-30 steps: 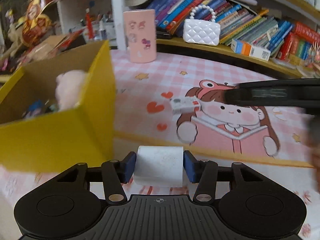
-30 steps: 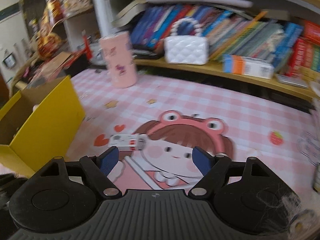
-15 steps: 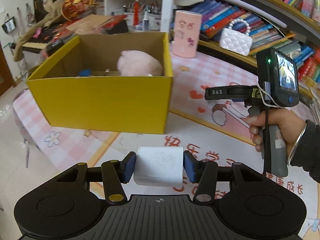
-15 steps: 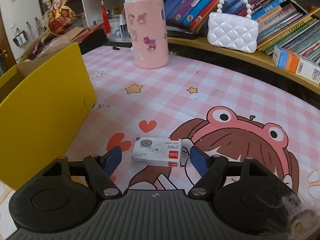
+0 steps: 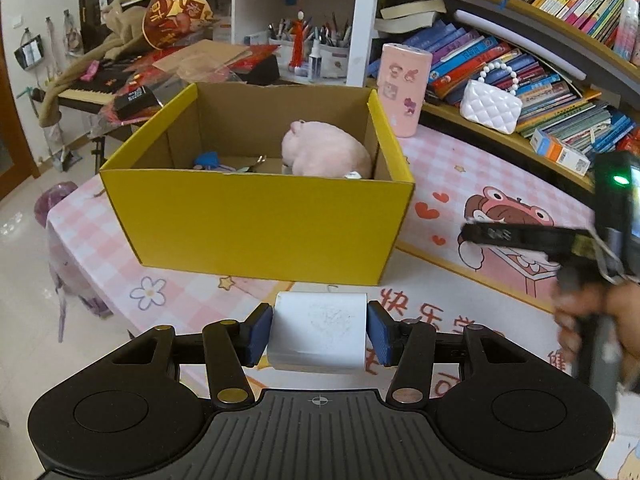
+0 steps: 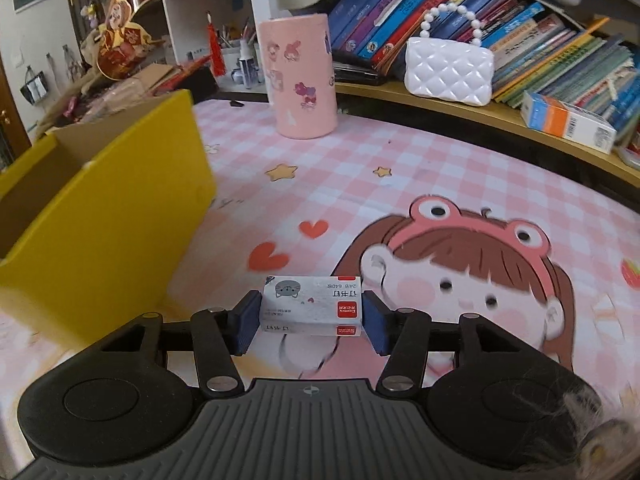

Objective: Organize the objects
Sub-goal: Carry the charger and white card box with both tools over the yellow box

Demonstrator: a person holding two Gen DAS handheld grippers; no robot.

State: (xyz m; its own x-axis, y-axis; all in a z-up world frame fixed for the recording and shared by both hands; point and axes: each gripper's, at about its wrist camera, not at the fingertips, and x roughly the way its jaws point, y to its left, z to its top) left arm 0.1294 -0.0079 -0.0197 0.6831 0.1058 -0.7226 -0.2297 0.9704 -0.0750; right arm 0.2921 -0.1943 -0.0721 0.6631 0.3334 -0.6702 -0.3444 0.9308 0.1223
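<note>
Tabletop yellow box [image 5: 260, 228] holds pink plush [image 5: 324, 152].

Soft, even daylight fills both views, without glare. Fisheye bending curves the bookshelf [image 5: 520, 120] above the yellow box [image 5: 256, 220]; beside it, the right gripper [image 5: 520, 236] is motion-blurred.

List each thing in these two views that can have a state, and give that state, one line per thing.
Yellow box: open-topped, upright.
Pink plush: inside the box.
White block: clamped in left gripper.
Staple box: gripped by right gripper.
Pink canister: upright.
White purse: upright on the shelf.
</note>
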